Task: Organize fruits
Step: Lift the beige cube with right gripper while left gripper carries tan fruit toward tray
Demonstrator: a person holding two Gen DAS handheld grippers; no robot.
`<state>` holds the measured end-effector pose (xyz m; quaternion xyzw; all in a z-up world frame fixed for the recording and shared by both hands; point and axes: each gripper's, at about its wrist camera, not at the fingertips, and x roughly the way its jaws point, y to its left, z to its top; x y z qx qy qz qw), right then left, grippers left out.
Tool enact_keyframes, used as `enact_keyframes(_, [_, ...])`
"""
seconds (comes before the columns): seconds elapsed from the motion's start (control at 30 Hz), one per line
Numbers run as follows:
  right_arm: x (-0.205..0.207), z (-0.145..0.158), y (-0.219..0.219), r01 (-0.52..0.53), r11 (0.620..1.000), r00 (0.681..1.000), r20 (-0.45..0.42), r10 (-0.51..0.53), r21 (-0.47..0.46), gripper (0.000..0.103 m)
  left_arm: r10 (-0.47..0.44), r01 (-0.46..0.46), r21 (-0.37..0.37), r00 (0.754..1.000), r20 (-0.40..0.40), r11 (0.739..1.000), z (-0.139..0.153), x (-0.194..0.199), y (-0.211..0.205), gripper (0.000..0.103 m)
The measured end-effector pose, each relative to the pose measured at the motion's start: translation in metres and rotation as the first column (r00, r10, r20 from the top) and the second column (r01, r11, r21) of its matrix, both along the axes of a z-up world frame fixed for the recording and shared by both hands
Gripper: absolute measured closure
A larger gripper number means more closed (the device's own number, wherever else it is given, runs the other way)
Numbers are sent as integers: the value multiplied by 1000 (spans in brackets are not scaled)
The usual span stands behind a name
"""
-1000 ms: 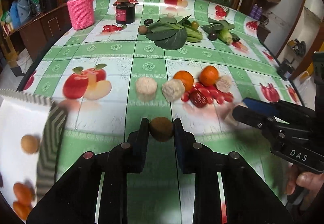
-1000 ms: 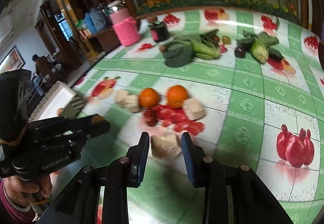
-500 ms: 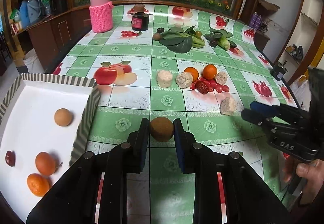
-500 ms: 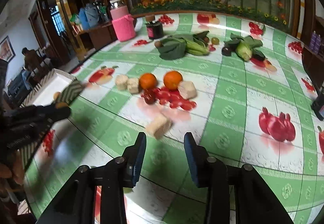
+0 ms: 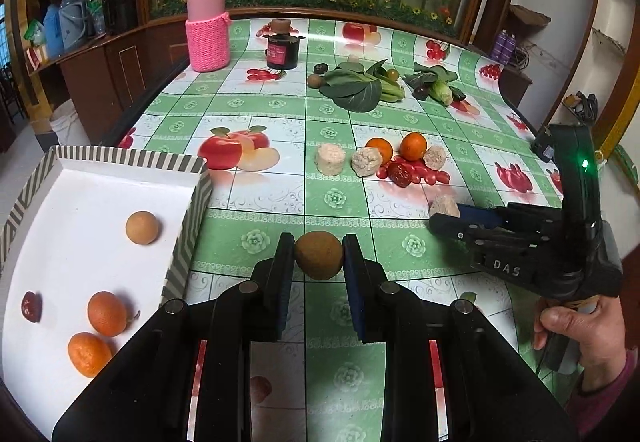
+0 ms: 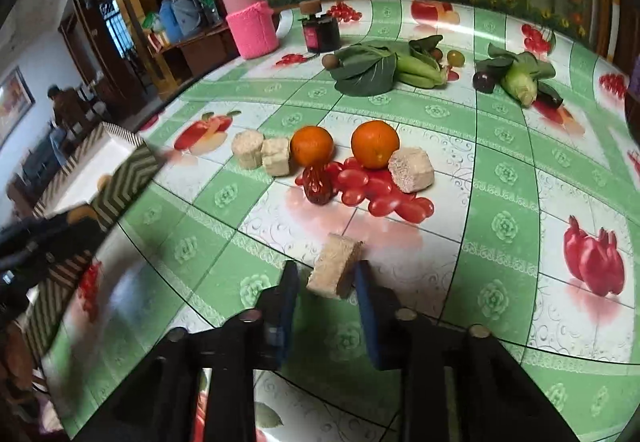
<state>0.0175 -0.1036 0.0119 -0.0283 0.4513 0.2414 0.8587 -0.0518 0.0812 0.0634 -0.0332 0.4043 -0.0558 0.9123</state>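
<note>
Left gripper: clenching a brown round fruit, tray lying at ten o'clock.
Right gripper: jaws closing around a beige chunk; oranges sitting at twelve o'clock.

In the right wrist view the left hand-held gripper is a dark smear at the left edge, and the striped tray behind it is blurred and partly covered. In the left wrist view the tray is cut off at the left and bottom edges. The label on the dark jar is too small to read.
</note>
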Motion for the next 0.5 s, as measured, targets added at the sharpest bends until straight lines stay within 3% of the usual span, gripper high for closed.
enact_keyframes(0.23, [-14,8,-6,-6,998,1000,19,5,58,81,-2,2,8,1000,24,1000,10,-8,3,80])
enact_keyframes(0.5, [-28,7,-1,-47,998,999,-3,47,53,81,25,-26,7,999,34,1000,15,-17,17,80])
